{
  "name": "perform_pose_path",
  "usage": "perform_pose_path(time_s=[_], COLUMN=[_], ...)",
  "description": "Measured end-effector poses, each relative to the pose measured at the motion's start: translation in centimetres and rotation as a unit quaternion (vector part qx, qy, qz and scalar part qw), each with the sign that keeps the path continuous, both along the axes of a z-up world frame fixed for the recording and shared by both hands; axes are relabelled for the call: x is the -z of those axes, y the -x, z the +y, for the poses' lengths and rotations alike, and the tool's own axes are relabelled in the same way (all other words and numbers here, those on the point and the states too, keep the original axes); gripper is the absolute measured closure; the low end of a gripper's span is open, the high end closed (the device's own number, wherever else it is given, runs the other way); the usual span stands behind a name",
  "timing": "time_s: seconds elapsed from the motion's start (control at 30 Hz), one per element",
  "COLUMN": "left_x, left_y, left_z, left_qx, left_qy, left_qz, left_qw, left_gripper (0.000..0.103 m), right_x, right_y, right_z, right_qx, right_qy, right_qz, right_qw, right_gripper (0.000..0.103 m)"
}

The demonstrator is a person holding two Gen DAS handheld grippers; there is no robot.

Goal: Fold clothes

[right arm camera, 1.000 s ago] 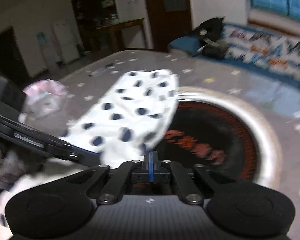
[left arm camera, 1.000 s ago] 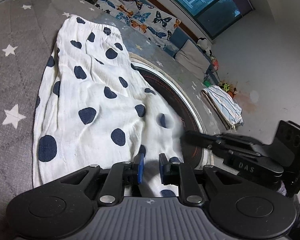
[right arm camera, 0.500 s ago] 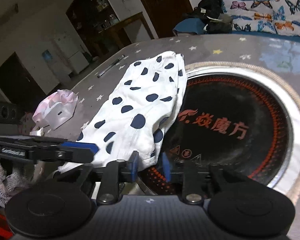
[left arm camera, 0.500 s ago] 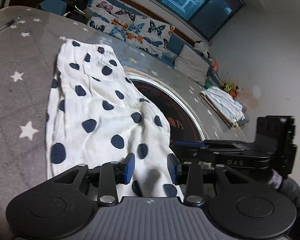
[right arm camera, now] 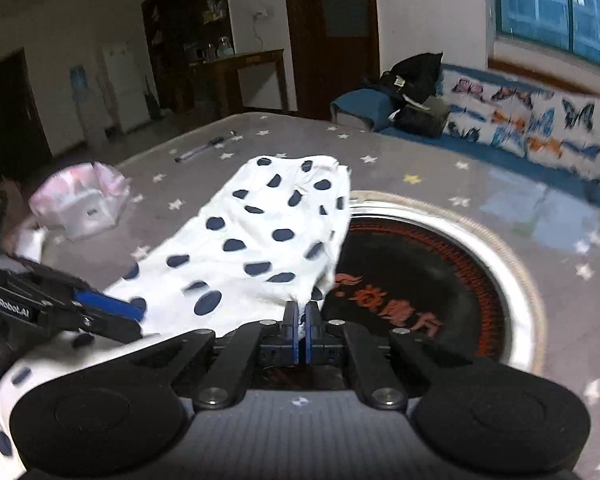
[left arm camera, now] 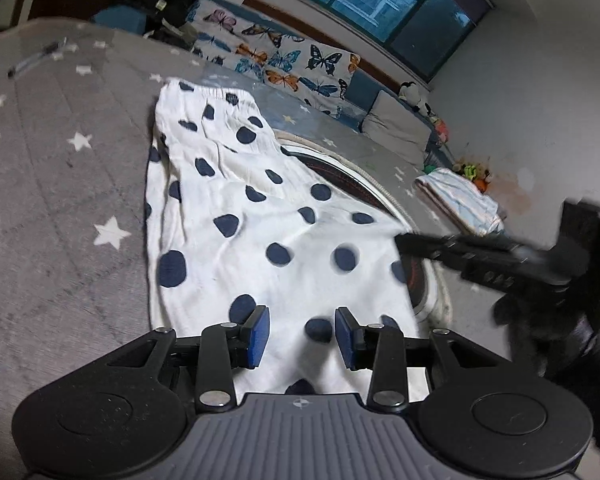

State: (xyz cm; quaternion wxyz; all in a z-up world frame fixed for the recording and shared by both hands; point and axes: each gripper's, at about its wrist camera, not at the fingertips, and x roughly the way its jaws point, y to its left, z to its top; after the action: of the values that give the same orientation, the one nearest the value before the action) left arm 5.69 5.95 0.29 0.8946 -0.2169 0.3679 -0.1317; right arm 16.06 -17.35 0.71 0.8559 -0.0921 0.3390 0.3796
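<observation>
White trousers with dark blue dots [left arm camera: 244,216] lie lengthwise on a grey star-patterned cloth [left arm camera: 60,200], waistband at the far end. My left gripper [left arm camera: 302,336] hovers open over the near end, its blue pads apart with cloth below them. In the right wrist view the same trousers [right arm camera: 256,240] stretch away to the left. My right gripper [right arm camera: 300,334] is shut on the right edge of the trousers, white cloth pinched between its pads. The right gripper shows in the left view as a dark blurred arm [left arm camera: 492,256] at the cloth's right edge.
A round black and red cooktop with a metal rim [right arm camera: 432,280] is set in the table, right of the trousers. A pink and white bundle [right arm camera: 80,196] and a pen [right arm camera: 206,146] lie on the far left. A folded striped cloth [left arm camera: 460,200] lies far right.
My right gripper was open half a second ago and has shut on the trousers' right edge, pulling it outwards. My left gripper has opened wider and sits over the near end.
</observation>
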Motion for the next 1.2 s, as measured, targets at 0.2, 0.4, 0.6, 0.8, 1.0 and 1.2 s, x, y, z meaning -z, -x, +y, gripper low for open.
perform_pose_path(time_s=[0.2, 0.4, 0.6, 0.8, 1.0, 1.2], left_x=[-0.3, -2.0, -1.7, -1.0, -2.4, -1.8], left_y=[0.7, 2.0, 2.4, 2.4, -0.2, -5.2], left_z=[-0.6, -1.0, -2.4, -1.5, 0.1, 2.0], left_qx=[-0.002, 0.009, 0.036, 0.026, -0.035, -0.096], left_qy=[-0.043, -0.045, -0.049, -0.053, -0.076, -0.105], left_qz=[-0.011, -0.033, -0.031, -0.002, -0.018, -0.015], left_qw=[0.999, 0.9984, 0.9977, 0.9982, 0.9963, 0.9897], left_gripper=[0.064, 0.063, 0.063, 0.063, 0.063, 0.063], right_x=[1.0, -0.5, -1.1, 1.9, 0.6, 1.6], right_y=[-0.3, 0.7, 2.1, 1.1, 0.5, -0.9], right_z=[0.3, 0.1, 2.2, 3.3, 2.6, 2.8], right_qx=[0.009, 0.009, -0.042, -0.032, -0.021, -0.005], right_qy=[0.026, 0.026, 0.002, 0.034, 0.016, 0.01], right_qz=[0.011, -0.011, -0.007, 0.04, 0.029, 0.04], right_qw=[1.0, 1.0, 0.999, 0.998, 0.999, 0.999], right_gripper=[0.099, 0.093, 0.089, 0.083, 0.07, 0.065])
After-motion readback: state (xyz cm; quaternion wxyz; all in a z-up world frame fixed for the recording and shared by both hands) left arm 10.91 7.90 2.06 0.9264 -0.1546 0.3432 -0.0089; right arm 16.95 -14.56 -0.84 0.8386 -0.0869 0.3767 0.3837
